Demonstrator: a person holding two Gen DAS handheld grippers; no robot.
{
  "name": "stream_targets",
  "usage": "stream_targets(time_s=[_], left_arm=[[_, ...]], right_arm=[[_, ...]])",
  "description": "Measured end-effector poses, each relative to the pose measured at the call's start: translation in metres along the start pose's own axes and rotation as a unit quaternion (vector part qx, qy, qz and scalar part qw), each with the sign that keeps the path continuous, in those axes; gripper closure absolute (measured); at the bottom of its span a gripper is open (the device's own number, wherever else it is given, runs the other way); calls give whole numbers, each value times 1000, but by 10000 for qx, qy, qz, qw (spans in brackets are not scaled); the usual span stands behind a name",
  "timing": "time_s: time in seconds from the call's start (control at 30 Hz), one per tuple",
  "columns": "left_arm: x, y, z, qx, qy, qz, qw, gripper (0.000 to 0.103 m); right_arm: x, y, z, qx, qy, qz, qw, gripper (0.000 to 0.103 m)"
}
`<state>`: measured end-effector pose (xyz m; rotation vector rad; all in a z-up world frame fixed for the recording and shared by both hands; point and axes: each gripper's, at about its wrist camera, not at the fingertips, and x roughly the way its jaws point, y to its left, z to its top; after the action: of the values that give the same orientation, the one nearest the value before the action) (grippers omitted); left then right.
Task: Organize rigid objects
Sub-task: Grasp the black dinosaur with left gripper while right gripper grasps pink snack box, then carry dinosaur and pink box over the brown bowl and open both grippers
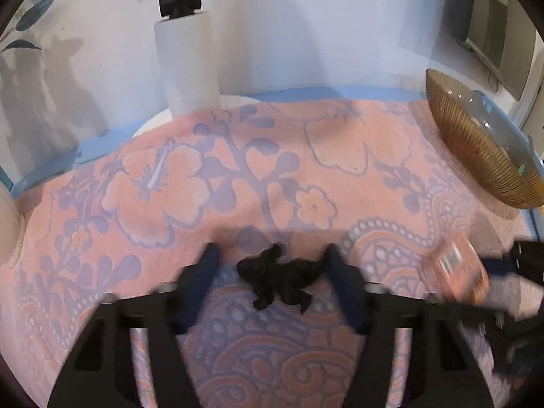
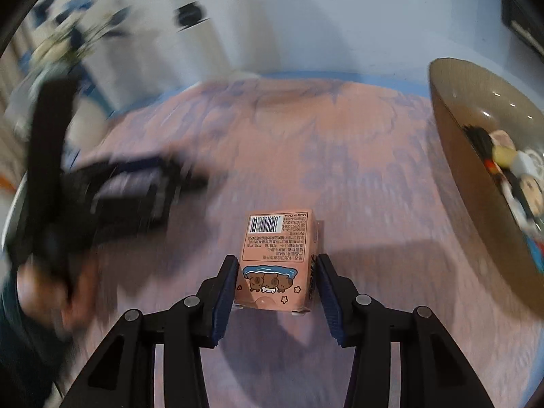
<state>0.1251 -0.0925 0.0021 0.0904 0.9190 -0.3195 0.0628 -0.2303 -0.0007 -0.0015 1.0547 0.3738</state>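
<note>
A small black crumpled thing (image 1: 278,275) lies on the pink flowered cloth (image 1: 210,176). My left gripper (image 1: 271,250) stands open around it; the right finger touches its end and the left finger stays clear. My right gripper (image 2: 277,258) is shut on a pink carton (image 2: 278,258) with a barcode and cartoon animals, both pads against its sides. In the left wrist view the same carton (image 1: 454,268) shows blurred at the right. In the right wrist view the left gripper (image 2: 112,197) is a dark blur at the left, held by a hand (image 2: 44,292).
An amber ribbed glass bowl (image 1: 476,149) sits at the right edge of the cloth, and the right wrist view shows the bowl (image 2: 455,142) holding several small toys (image 2: 516,173). A white cylinder (image 1: 190,68) stands at the back against the white wall.
</note>
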Motion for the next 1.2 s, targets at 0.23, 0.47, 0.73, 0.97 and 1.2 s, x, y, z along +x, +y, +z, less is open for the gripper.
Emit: stream_targets(time_s=[0.23,0.47,0.73,0.97,1.2], left_arm=[[-36,-12,-37,168,-89,-405,9990,57],[-72,-27,-92,121,-140,-655,9977,57],[-87,-30,-105,55,-142,-560,9983,57],[-109,-47,-78,122,-452,-609,9970,57],[-138,-106,12,738,-1222,-867,9859,57]], right_arm=[[-30,6,-57,-215,-24,78,9997,58],[-53,6,-94,-349,-93,-13,9993,40],[-45,41,-96,-358,-335,-903,9947,62],[-91,11,-93,45,-699,-253,9972,63],[-184,-77,-47,693,-1753,-1145,9754,62]])
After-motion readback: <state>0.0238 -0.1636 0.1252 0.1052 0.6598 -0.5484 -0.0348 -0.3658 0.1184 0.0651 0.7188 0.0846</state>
